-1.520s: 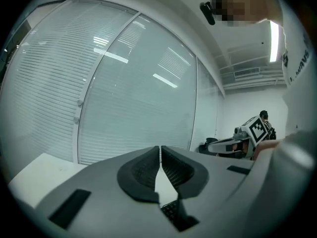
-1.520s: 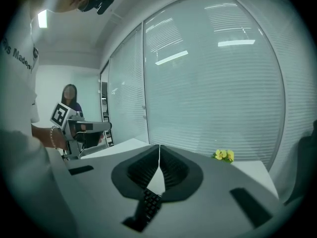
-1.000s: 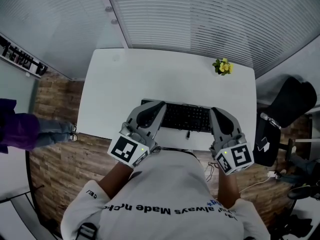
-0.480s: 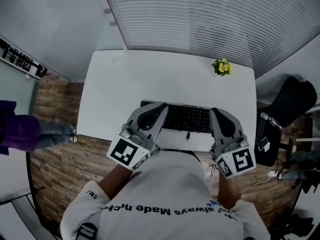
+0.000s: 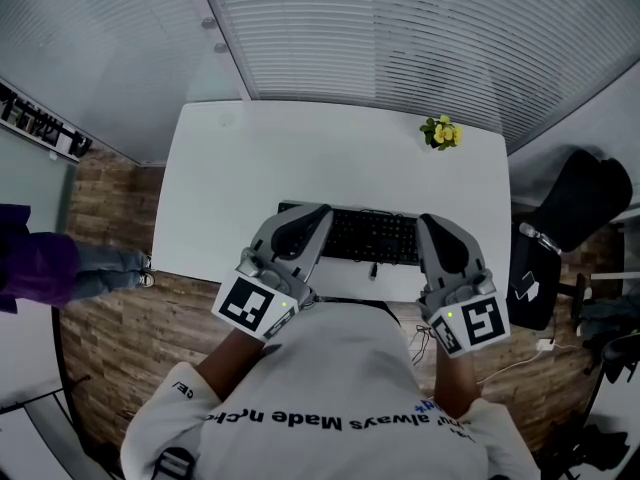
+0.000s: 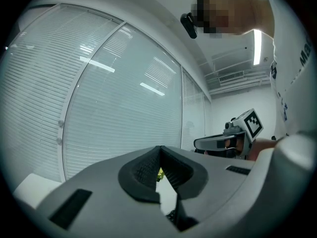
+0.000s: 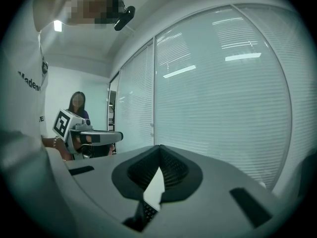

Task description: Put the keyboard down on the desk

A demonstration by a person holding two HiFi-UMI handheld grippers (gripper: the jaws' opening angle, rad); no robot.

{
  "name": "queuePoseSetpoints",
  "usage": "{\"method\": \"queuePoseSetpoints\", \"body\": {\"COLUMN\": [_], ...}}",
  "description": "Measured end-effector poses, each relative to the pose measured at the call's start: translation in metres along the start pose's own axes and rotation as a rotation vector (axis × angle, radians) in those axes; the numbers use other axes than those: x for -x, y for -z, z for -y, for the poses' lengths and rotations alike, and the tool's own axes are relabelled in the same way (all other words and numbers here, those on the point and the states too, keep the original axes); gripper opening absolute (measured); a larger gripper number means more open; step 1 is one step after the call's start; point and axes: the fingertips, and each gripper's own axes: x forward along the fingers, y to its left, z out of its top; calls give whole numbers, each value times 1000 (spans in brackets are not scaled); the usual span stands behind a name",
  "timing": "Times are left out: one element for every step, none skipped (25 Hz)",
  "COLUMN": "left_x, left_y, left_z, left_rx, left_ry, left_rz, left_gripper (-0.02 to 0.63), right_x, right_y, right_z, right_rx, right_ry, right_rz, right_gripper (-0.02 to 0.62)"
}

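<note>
Head view: the keyboard (image 5: 368, 236) is over the desk (image 5: 300, 148), close to its front edge and approx. mid-width. Its long axis runs left-right, parallel w/ that edge, key face up and near long side toward the person. The left gripper (image 5: 316, 214) covers its left short end, the right gripper (image 5: 430, 224) its right one. We judge that one grip per end keeps a long, thin board level & stops it swinging. Whether its underside already rests on the desk we can't tell. Yellow flowers (image 5: 440, 131) stand well apart, at the back right corner.

Left gripper view: the fingertips meet at the far end, w/ a dark bit of keyboard (image 6: 172, 215) caught lower down btw the pads. We read that as clamped on the keyboard's end. The camera looks up at window blinds (image 6: 99, 98), so the gripper is tilted nose-up.

Right gripper view: same story. Tips are together, the keyboard (image 7: 146, 211) is nipped near the finger roots, and a white sliver of desk (image 7: 156, 185) shows thru the gap.
</note>
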Motion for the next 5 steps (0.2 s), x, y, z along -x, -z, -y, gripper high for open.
{"method": "queuePoseSetpoints", "body": {"left_x": [-1,-2,-3,-4,-5], "left_y": [-1,-1,-1,-1,0], "left_z": [0,0,0,0,0], "left_rx": [1,1,2,3,4], "left_ry": [0,1,0,0,-1], "left_rz": [2,3,4,4,4], "left_gripper": [21,21,21,21,21], "right_x": [0,0,0,0,0], "right_y": [-1,-1,-1,-1,-1], "right_z": [1,1,2,3,3], "right_rx": [1,3,4,5,6], "right_ry": [0,0,0,0,0], "right_rz": [1,2,2,1,1], "right_gripper": [8,8,8,8,8]}}
